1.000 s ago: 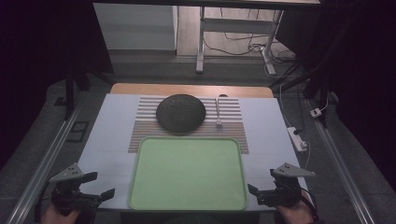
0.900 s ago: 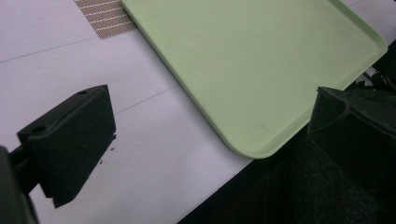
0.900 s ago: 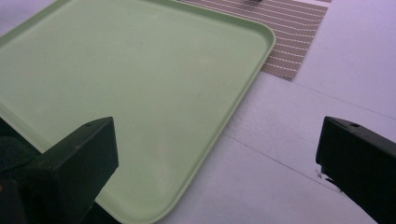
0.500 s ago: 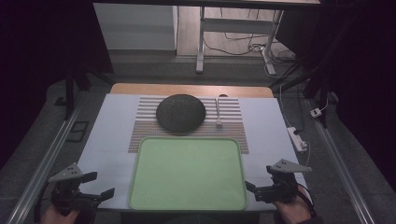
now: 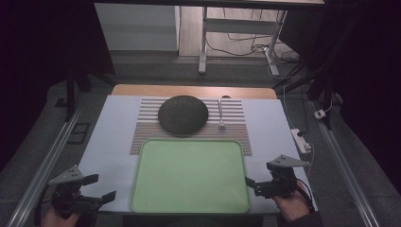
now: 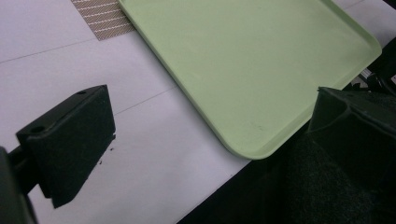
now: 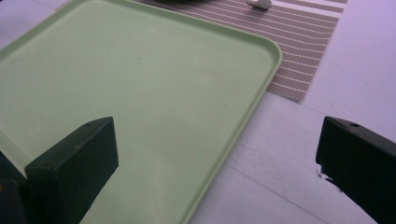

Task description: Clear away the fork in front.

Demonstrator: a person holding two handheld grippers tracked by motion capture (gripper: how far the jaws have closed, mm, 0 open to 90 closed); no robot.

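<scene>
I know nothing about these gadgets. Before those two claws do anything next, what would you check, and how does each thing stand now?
1. Left gripper open: ok, jaws apart, nothing between.
2. Right gripper open: ok, jaws apart, nothing held.
3. Green tray bare: ok.
4. Tray flat on the white table: ok, though its near corner reaches the table edge.
5. Dark round plate on the striped mat: ok.
6. White spoon beside plate: ok, apart from it.

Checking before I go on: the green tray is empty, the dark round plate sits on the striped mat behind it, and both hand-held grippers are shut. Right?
Not quite: both hand-held grippers, left and right, are open, as each gripper view shows. The green tray is empty, with the dark round plate on the striped mat behind it.
</scene>
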